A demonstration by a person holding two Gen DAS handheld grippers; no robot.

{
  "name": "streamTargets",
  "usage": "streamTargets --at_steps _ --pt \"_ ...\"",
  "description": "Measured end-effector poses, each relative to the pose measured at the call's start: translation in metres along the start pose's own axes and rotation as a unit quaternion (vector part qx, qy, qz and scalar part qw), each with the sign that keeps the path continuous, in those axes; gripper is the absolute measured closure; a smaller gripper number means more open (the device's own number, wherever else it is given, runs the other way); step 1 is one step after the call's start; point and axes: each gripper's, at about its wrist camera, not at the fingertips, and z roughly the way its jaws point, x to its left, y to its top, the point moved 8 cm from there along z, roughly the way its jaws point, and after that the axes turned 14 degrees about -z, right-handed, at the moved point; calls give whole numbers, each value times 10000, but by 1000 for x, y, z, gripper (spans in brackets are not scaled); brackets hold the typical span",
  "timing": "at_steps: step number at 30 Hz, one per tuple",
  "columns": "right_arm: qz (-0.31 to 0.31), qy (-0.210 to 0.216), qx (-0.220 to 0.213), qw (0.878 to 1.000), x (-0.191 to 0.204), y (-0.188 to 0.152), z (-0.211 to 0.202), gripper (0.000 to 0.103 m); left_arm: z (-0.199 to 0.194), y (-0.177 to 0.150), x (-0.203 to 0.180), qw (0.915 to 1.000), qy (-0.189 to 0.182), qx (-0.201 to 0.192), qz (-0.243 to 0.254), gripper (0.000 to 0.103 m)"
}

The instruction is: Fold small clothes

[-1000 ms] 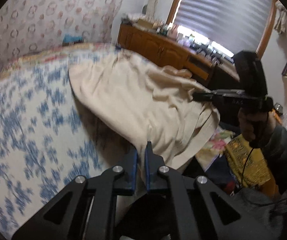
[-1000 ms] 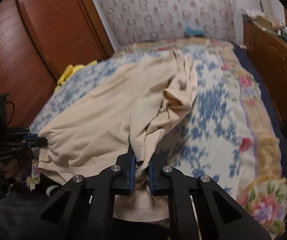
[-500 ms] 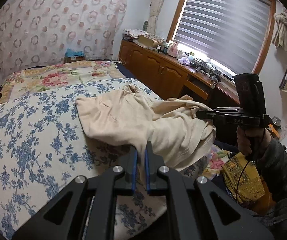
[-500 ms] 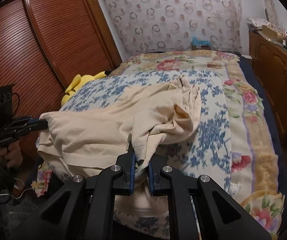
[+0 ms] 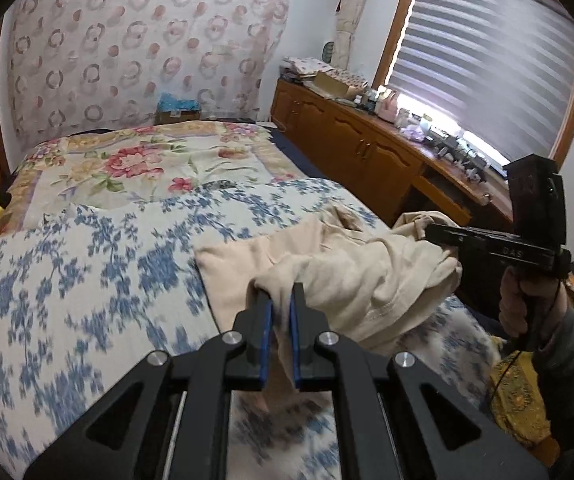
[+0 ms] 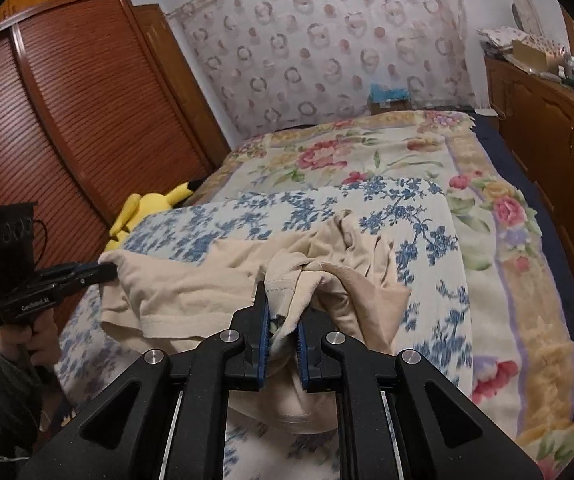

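On the bed [image 5: 67,280], a bunched beige garment [image 5: 351,272] is pinched by left hand-held gripper [image 5: 280,300] and right hand-held gripper [image 6: 283,308] at six o'clock; folding judged barely begun.

- The beige garment [image 5: 351,272] is down from its stretched, lifted spread and now lies bunched on the blue-flowered blanket [image 5: 87,280], near the bed's foot edge.
- The left gripper [image 5: 281,304] and right gripper [image 6: 283,312] have dropped lower and drawn closer together.
- Slack folds now pile up between them where the cloth was taut.
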Motion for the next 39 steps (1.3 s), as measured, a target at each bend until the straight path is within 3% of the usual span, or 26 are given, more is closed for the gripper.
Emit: streamTargets --at_steps 7,11,13,14,16,19,21,25,31,35,38,39 --pt "-186 -73 239 9995 -19 0 35 92 41 4 20 9994 214 222 124 89" --pt "-442 -215 357 9982 -18 -3 44 86 43 2 26 9990 302 192 254 71" --pt "-582 -311 392 9971 -16 -3 44 81 39 1 28 9989 308 179 315 60" --pt "-649 -411 427 9961 -16 -3 42 79 37 0 28 9988 314 185 327 58" --pt "-770 -633 400 9942 -15 -2 36 64 36 -4 29 9985 300 256 392 54" --pt "-869 -916 329 9915 -16 -2 23 56 33 -16 32 9978 324 340 467 46" --pt "-887 -1003 344 9904 -17 -4 14 56 34 -28 35 9970 363 473 491 46" --pt "-849 -772 542 9919 -8 -25 3 56 32 -45 38 9956 451 602 556 46" --pt "-846 -678 877 9902 0 -58 5 56 38 -59 48 9936 643 712 603 46" --pt "-940 -666 898 9893 4 -58 15 56 52 -62 53 9920 707 842 613 46" --pt "-1121 -683 824 9879 6 -45 25 67 59 -56 55 9920 712 867 579 46" --pt "-1183 -614 755 9882 7 -38 27 76 60 -52 56 9923 717 842 554 46"
